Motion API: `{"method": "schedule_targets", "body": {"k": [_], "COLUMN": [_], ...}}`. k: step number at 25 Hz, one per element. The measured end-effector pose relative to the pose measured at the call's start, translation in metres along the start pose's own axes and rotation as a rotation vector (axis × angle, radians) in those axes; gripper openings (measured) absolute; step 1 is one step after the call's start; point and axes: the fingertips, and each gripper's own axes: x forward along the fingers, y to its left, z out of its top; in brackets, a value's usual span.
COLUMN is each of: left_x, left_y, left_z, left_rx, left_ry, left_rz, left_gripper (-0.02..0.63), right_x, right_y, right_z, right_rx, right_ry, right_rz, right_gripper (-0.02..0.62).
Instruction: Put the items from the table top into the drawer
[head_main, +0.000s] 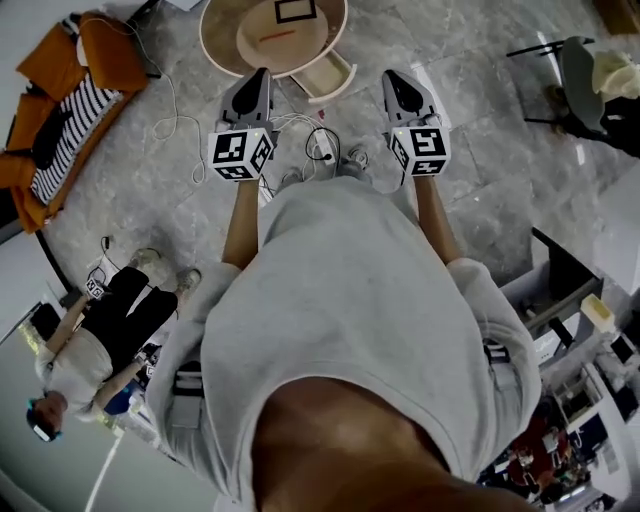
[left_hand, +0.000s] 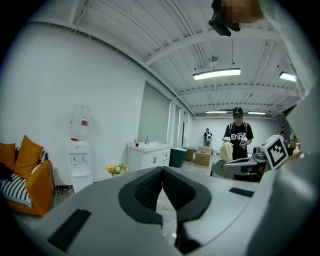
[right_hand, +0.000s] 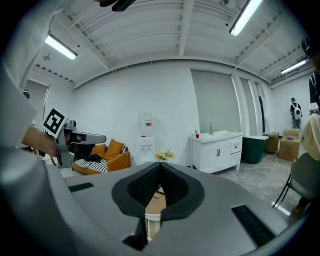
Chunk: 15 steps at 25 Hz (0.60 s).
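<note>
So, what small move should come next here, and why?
Probably reach the right gripper forward to the round table: both it and the left gripper are shut, empty and short of the table, whose drawer already stands open.

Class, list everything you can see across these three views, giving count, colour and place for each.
table: one, beige, round, ahead of the person
drawer: one, beige, pulled out of the table
sofa: one, orange, left of the table
water dispenser: one, white, against the wall
cabinet: one, white, along the wall
flowers: one bunch, yellow, left of the cabinet
bin: one, dark green, beside the cabinet
left gripper: one, grey, jaws shut, empty
right gripper: one, grey, jaws shut, empty
</note>
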Motion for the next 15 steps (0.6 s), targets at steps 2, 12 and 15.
{"method": "schedule_targets", "body": {"k": [2,12,15], "left_x": [0.007,0.033,0.040], "left_y": [-0.013,-0.050,-0.052], "left_z": [0.001,-0.001,-0.002], "left_rx": [0.007,0.050,0.066], "left_ry": [0.003,0.044,0.055], "left_rz": [0.013,-0.004,-0.024], "left_gripper": [0.015,0.015,0.015], "right_x": [-0.002,-0.012,-0.014], "right_y": [-0.013,-0.054,-0.061], "right_z": [-0.003,-0.010,-0.014], "right_rx": [0.005,0.053,0.065], "right_ry": [-0.002,-0.022,-0.019], "right_rz": [0.017,0.009,-0.011], "right_gripper": [0.024,0.023,0.023]}}
